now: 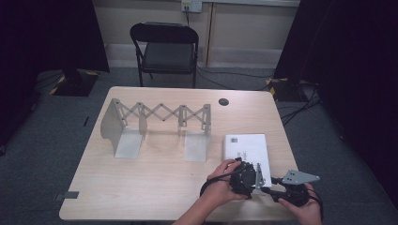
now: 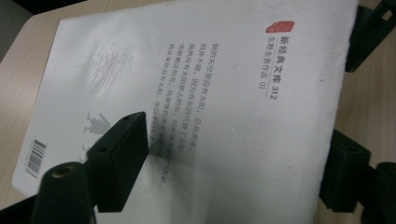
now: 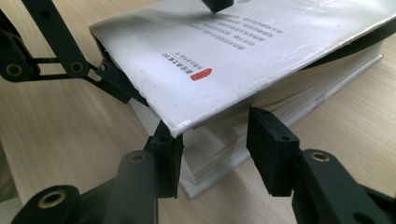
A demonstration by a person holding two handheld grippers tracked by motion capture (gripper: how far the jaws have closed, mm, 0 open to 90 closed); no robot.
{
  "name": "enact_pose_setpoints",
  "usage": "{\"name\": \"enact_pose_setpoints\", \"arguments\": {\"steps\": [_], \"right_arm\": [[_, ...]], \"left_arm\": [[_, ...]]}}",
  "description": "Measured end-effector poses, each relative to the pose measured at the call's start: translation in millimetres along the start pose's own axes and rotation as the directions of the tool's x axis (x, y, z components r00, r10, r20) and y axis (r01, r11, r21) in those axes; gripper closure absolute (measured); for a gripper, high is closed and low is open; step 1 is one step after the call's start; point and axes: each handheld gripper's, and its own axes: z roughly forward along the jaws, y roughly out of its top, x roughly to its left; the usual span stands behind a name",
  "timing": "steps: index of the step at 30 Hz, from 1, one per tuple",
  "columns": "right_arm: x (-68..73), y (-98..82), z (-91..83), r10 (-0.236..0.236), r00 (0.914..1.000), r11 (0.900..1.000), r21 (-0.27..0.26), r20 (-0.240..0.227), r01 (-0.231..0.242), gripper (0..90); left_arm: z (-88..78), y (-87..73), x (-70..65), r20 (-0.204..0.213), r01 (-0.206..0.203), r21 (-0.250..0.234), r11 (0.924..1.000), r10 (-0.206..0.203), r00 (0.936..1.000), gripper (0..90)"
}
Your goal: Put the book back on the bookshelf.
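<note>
Setting: lab or recording room | evidence: black curtains [image 1: 47, 33] on both sides, grey carpet floor [image 1: 42, 140], loose cables [image 1: 300, 105] on it, wall socket [image 1: 191, 5], lone folding chair [image 1: 166, 49] behind a wooden table [image 1: 155, 187]

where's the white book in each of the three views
High view: the white book lies on the table's right side, just beyond both hands.
Left gripper view: its back cover spans most of the picture, with the barcode at lower left.
Right gripper view: it sits across the centre and top, a lifted corner nearest the jaws.
Shared landmark: the red stamp on the cover.
</note>
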Motion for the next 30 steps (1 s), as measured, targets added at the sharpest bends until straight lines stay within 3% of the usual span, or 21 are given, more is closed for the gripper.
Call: {"name": "enact_pose_setpoints", "arguments": {"steps": [1,2,7,8,11,13,19,25,30], "right_arm": [[0.0,0.0,0.0,0.000,1.0000,1.000,0.000,0.000,0.000,56.8],[-0.9,0.4,-0.9,0.008,1.0000,1.000,-0.013,-0.003,-0.008,56.8],[-2.0,0.1,-4.1,0.025,0.9992,0.998,-0.057,-0.032,-0.027,51.8],[-2.5,-1.1,-6.3,0.005,0.9994,0.998,-0.062,-0.033,-0.007,45.5],[-3.7,-3.9,-7.2,-0.008,0.9986,0.997,-0.075,-0.053,0.004,42.9],[-5.1,-8.8,-7.4,-0.014,0.9983,0.998,-0.056,-0.056,0.011,37.5],[-5.5,-13.2,-8.3,-0.050,0.9962,0.998,-0.039,-0.072,0.048,35.4],[-4.0,-16.2,-5.4,-0.119,0.9887,0.993,-0.016,-0.092,0.117,34.4],[-4.8,-17.9,-3.5,-0.132,0.9866,0.991,-0.005,-0.095,0.132,33.9]], "left_arm": [[0.0,0.0,0.0,0.000,0.000,0.000,1.0000,0.000,1.0000,25.4],[-4.0,3.1,0.4,0.005,-0.026,0.011,0.9996,0.026,0.9997,29.8],[-9.5,6.2,2.7,0.016,-0.043,0.021,0.9989,0.042,0.9990,37.7],[-12.6,7.9,5.6,0.026,-0.045,0.030,0.9986,0.044,0.9987,38.6],[-15.5,10.2,8.2,0.036,-0.031,0.033,0.9990,0.030,0.9989,39.8],[-18.6,12.6,12.1,0.050,-0.045,0.050,0.9977,0.042,0.9978,41.5],[-27.9,17.2,24.4,0.085,-0.013,0.046,0.9989,0.009,0.9963,44.0],[-36.8,23.7,36.2,0.110,0.008,0.065,0.9979,-0.015,0.9938,47.0],[-39.3,27.3,41.5,0.121,0.019,0.075,0.9970,-0.028,0.9923,47.8]]}}
